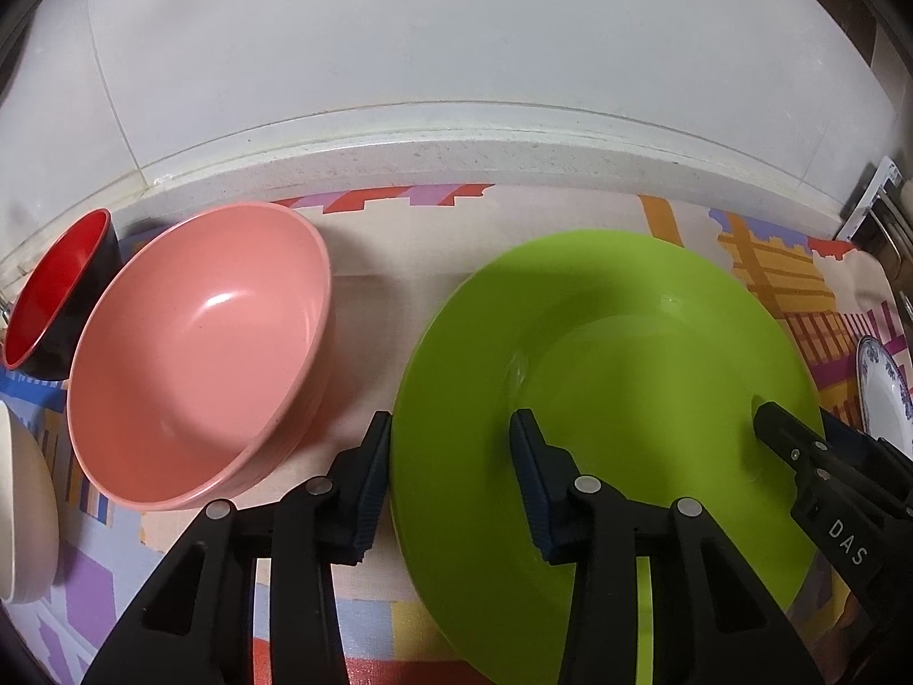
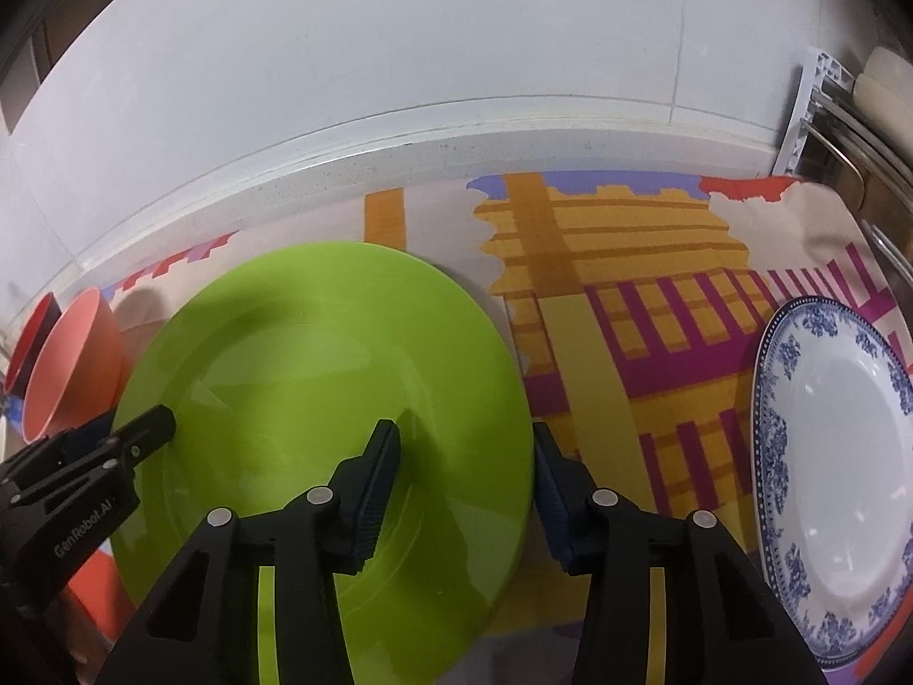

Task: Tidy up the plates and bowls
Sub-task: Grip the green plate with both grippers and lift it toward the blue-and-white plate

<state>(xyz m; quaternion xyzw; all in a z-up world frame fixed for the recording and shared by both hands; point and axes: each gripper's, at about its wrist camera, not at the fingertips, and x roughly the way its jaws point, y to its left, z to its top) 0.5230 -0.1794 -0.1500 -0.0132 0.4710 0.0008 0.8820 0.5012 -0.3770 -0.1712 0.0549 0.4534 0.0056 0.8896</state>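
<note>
A lime green plate lies on the patterned cloth, also in the right wrist view. My left gripper is open and straddles the plate's left rim, one finger outside, one over the plate. My right gripper is open and straddles the plate's right rim the same way. Each gripper shows in the other's view. A pink bowl stands left of the plate, with a red and black bowl behind it. A white plate with blue flowers lies to the right.
A cream bowl sits at the far left edge. A raised stone ledge and white wall close the back. A metal dish rack stands at the far right. The patterned cloth covers the counter.
</note>
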